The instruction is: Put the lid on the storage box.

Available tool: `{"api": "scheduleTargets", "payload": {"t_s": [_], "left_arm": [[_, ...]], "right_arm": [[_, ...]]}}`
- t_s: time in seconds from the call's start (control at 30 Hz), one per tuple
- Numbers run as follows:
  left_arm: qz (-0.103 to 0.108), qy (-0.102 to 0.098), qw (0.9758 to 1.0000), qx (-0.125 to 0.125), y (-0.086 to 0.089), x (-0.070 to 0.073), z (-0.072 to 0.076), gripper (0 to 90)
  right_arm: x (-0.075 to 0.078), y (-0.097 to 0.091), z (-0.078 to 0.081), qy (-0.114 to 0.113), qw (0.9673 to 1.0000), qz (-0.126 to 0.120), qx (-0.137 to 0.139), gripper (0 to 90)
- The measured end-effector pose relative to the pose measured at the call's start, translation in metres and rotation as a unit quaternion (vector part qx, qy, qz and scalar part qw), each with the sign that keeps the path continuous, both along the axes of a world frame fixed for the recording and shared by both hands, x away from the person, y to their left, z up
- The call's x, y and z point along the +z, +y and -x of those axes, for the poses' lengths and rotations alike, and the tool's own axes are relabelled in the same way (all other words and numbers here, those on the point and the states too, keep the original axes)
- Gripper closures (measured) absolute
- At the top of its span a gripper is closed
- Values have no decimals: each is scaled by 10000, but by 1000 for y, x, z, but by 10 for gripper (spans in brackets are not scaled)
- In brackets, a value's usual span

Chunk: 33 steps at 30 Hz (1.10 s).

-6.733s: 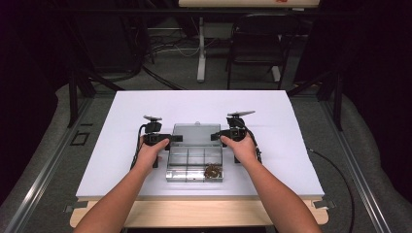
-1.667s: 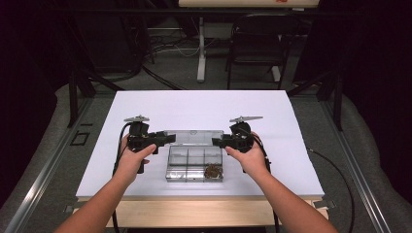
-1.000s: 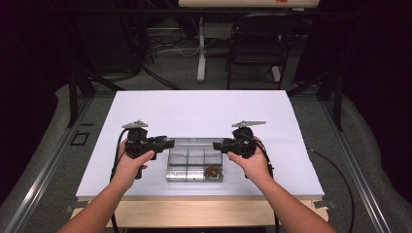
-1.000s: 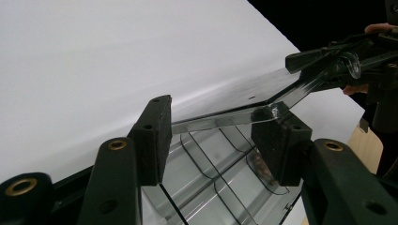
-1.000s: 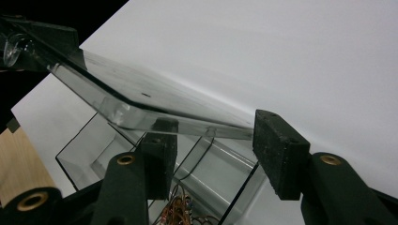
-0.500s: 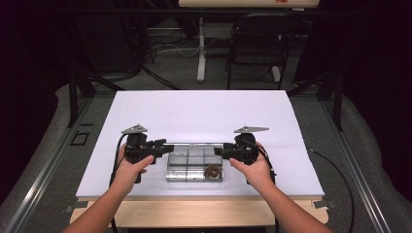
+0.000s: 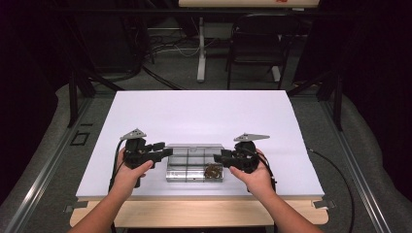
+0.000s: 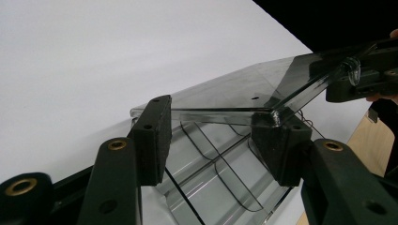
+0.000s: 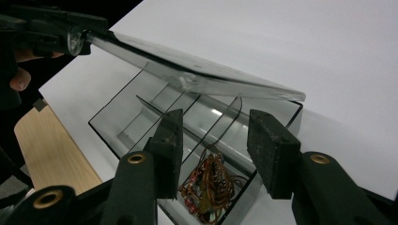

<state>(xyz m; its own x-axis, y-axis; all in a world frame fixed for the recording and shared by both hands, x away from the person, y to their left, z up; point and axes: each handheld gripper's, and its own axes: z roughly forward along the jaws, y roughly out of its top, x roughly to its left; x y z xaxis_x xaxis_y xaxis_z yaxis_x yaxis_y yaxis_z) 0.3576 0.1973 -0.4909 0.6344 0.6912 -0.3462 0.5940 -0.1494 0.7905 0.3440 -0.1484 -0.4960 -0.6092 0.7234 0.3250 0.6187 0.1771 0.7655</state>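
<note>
Clear plastic compartment box (image 7: 194,167) sits low centre on your white bench (image 7: 204,121); its lid has dropped lower. Your left gripper (image 8: 211,136) grasps the lid's end; your right gripper (image 9: 213,140), jaws just narrowing, stands released below it.

white table (image 7: 204,116) | black chair (image 7: 257,43) behind | grey floor (image 7: 369,160)

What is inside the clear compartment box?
The clear box holds a tangle of small reddish-brown parts in one near compartment; other visible compartments look empty. The raised lid covers the far ones.
</note>
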Motion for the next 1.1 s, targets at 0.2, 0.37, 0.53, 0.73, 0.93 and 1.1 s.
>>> {"api": "scheduleTargets", "payload": {"t_s": [0.2,0.37,0.53,0.73,0.93,1.1], "left_arm": [[-53,20,10000,4,2,-4,5,486],[-33,20,10000,-4,2,-7,9,487],[-55,-7,10000,-21,1,-9,13,487],[-34,-36,10000,-10,2,-12,18,488],[-72,-77,9999,-13,2,-16,24,502],[-86,-66,9999,1,3,-20,28,504]], "right_arm": [[1,3,8,-121,9998,141,109,622],[-3,3,13,-89,9997,147,155,662],[-4,0,18,-73,9999,20,129,677],[-5,-6,23,-71,9999,-57,97,703],[-9,-7,27,-89,9999,-55,44,753],[-11,-6,30,-158,9999,-19,67,795]]}}
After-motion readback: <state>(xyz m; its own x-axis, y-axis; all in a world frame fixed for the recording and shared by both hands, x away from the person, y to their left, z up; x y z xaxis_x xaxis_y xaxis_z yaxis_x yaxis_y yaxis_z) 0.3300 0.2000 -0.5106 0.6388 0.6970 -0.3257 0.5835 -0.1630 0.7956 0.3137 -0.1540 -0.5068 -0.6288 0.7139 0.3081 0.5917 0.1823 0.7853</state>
